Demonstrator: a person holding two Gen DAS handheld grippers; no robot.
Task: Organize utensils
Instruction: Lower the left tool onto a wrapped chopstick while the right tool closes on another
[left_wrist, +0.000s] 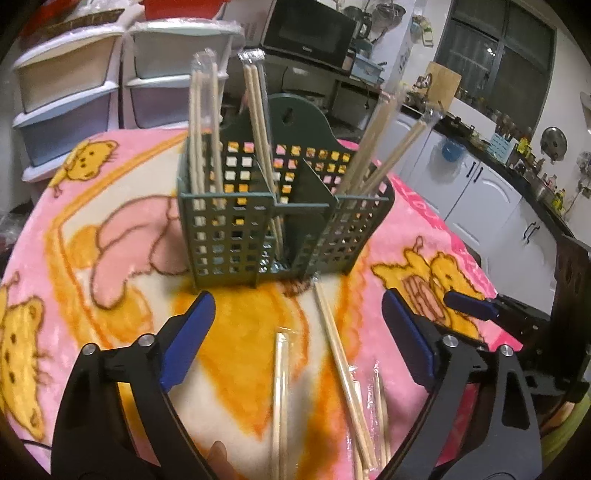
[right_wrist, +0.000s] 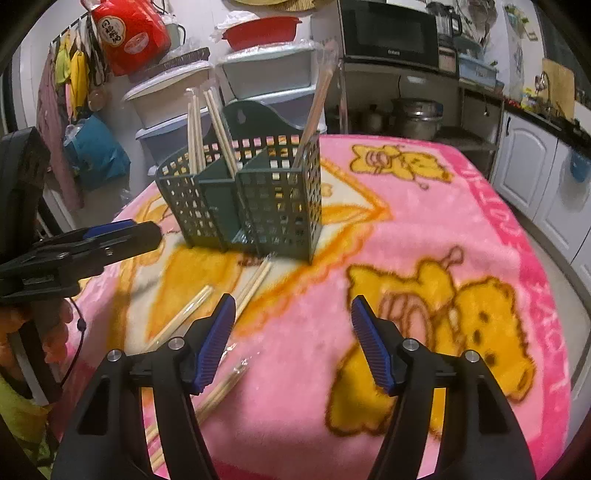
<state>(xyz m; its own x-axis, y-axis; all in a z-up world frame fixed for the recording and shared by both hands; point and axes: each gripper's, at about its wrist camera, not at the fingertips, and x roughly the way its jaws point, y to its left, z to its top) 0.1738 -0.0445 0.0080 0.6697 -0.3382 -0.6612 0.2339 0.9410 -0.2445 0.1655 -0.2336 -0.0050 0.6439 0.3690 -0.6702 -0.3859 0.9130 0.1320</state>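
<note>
- Wooden chopsticks (left_wrist: 343, 354), some in clear plastic sleeves, lie loose on the tabletop in the lower centre of the left wrist view; the same ones sit at lower left in the right wrist view.
- They look light, thin and stiff; the sleeves probably make them slippery, so a pinch across the middle of a pair seems safest.
- Green lattice caddy (left_wrist: 236, 236) stands upright at frame centre, just beyond the loose ones, with more chopsticks leaning in its compartments.
- Left gripper (left_wrist: 297, 332) has its blue fingers (left_wrist: 188, 339) spread wide over the loose chopsticks, gripping nothing.
- Right gripper (right_wrist: 293, 341) hovers over bare pink blanket (right_wrist: 424, 229), fingers moderately apart and empty, the chopsticks beside its left finger.
- Near ends of the loose chopsticks are cut off by the bottom edge and the gripper bodies; how many lie there I cannot tell.
- Whether each sleeve holds a pair is hard to make out through blur.
</note>
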